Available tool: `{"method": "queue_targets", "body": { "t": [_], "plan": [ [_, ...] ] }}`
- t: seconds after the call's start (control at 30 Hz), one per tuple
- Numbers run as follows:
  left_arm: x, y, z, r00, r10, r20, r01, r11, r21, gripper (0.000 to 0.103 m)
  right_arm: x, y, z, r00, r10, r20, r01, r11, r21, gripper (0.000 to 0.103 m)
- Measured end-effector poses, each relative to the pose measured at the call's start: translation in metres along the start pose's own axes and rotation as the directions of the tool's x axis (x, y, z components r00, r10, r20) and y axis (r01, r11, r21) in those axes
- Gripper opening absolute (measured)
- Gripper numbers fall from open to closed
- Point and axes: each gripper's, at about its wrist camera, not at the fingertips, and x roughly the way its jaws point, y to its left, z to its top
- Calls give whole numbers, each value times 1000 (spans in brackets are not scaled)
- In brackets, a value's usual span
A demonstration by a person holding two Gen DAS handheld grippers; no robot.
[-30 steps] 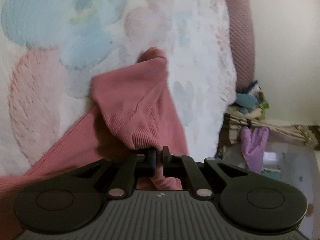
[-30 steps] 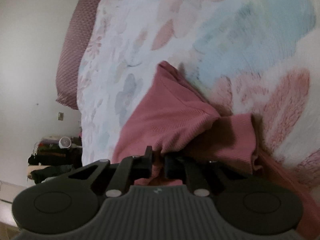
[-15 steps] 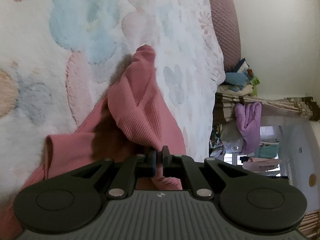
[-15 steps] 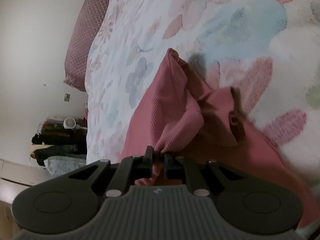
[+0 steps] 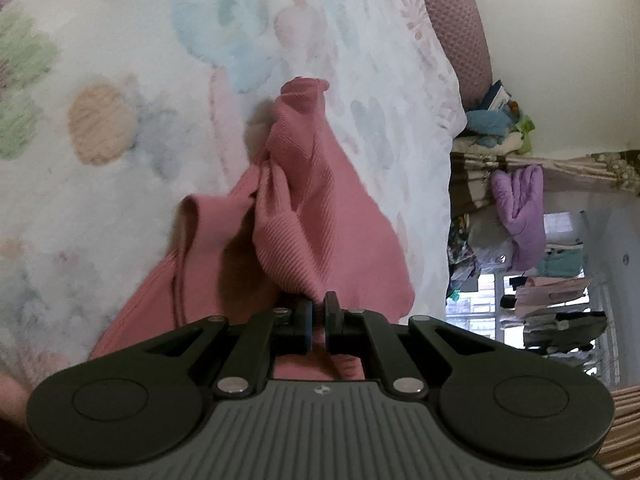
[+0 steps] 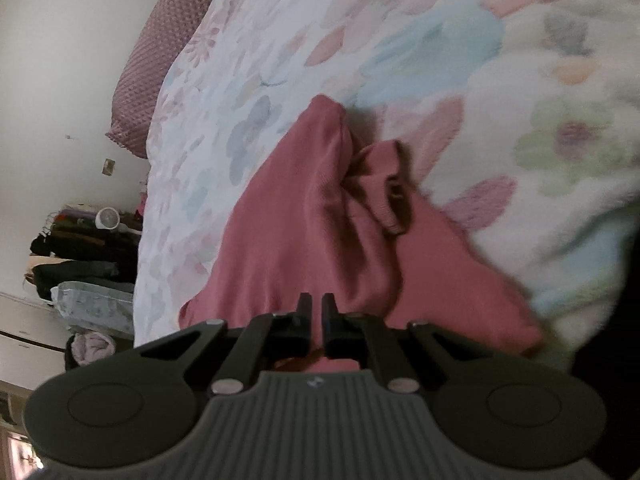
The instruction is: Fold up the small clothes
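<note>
A bed (image 5: 100, 208) with a flowered blanket fills both views. The left gripper (image 5: 316, 312) pinches a ribbed edge of the pink garment (image 5: 312, 208). The right gripper (image 6: 316, 312) has just closed its jaws further; they hold the cloth too. Beyond, the garment has gathered narrower and rises off the bed, so the fold seems underway

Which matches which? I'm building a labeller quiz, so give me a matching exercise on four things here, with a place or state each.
1 left claw
2 ribbed garment
3 bolster
4 hanging cloth

A against the wall
B lilac, near the window
C shut on fabric
D pink, bunched, partly lifted

Pairs: 1-C, 2-D, 3-A, 4-B
</note>
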Motion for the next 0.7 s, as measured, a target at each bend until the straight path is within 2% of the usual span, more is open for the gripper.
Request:
{"method": "queue_targets", "body": {
  "t": [0.03, 0.13, 0.17, 0.2, 0.3, 0.47, 0.5, 0.53, 0.57, 0.7],
  "plan": [
    [0, 1, 0, 1000, 8, -3, -8, 1000, 6, 5, -2, -2, 0, 1000, -5, 1, 5, 1000, -2, 0],
    [2, 3, 1, 1000, 15, 0, -15, 1000, 1, 5, 0, -11, -2, 1000, -23, -1, 24, 999, 25, 11],
    [3, 3, 2, 1000, 18, 3, -18, 1000, 2, 5, 2, -13, -3, 1000, -31, -2, 31, 998, 46, 27],
    [5, 3, 2, 1000, 19, 3, -19, 1000, -2, 5, 6, -17, -4, 999, -40, -6, 40, 996, 75, 35],
    [8, 6, 2, 1000, 13, 2, -13, 1000, -25, 5, 21, -24, -11, 999, -17, -30, 21, 989, 145, 35],
    [11, 5, 2, 1000, 6, 11, -6, 1000, -26, 5, 45, -37, -19, 1000, 11, 22, -17, 957, 289, 36],
    [11, 5, 3, 1000, 4, 12, -4, 1000, -28, 5, 49, -40, -19, 999, 23, 40, -34, 949, 314, 31],
    [12, 5, 4, 1000, 1, 13, 0, 1000, -27, 5, 51, -42, -17, 999, 22, 46, -36, 945, 324, 22],
    [13, 6, 4, 1000, -2, 13, 2, 1000, -25, 5, 53, -41, -16, 999, 20, 44, -33, 948, 316, 7],
    [11, -6, 8, 1000, -24, 1, 24, 1000, 12, 5, 36, -30, -8, 997, 33, 71, -49, 971, 236, 4]
  ]
}}
